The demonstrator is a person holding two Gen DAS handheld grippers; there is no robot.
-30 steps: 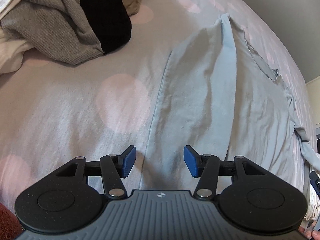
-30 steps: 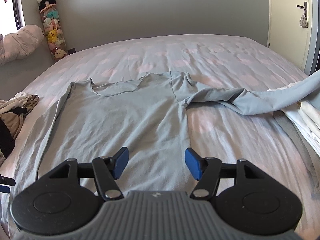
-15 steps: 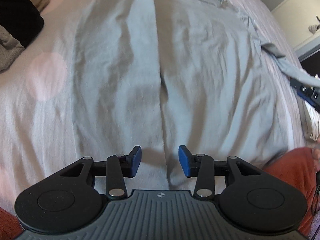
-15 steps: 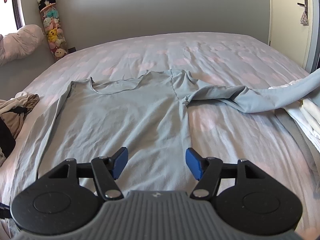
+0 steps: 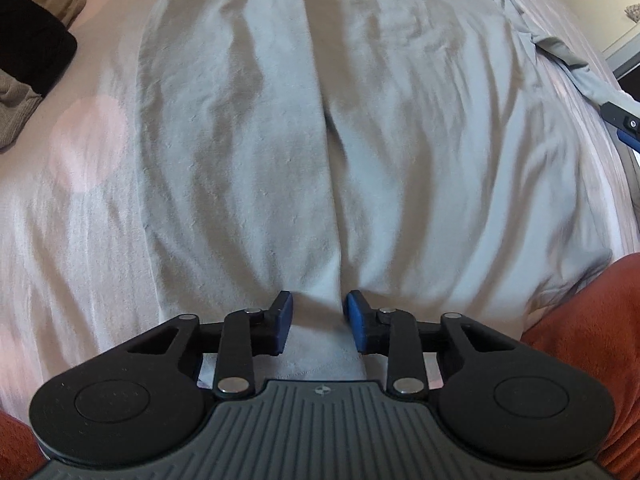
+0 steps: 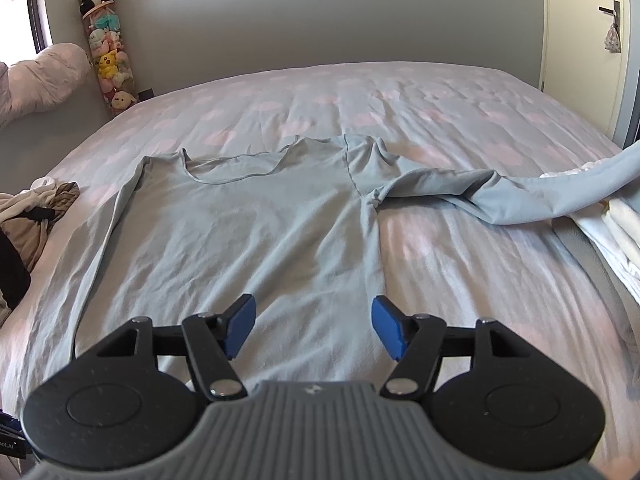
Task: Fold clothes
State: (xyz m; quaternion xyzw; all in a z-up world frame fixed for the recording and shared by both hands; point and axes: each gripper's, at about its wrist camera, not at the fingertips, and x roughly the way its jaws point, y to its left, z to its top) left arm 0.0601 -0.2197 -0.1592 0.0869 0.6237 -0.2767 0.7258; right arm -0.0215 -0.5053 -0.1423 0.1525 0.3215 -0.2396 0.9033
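A pale blue long-sleeved shirt [image 6: 256, 236] lies flat on the bed, neck toward the far wall; its right sleeve [image 6: 516, 200] trails off to the right over a white pile. In the left wrist view the shirt [image 5: 420, 140] fills the frame, with its left sleeve [image 5: 224, 128] folded alongside the body. My left gripper [image 5: 318, 320] is open low over the shirt's near hem, jaws astride a fold of cloth. My right gripper [image 6: 312, 326] is open and empty above the hem's right part.
A heap of grey, black and beige clothes [image 5: 32, 44] lies at the left, also seen in the right wrist view [image 6: 28, 224]. Folded white linen [image 6: 616, 228] sits at the bed's right edge. A column of plush toys [image 6: 106, 52] stands by the wall.
My left gripper swung right from the shirt's left edge to over its near hem and came down, its jaws narrowing slightly. My right gripper has barely moved.
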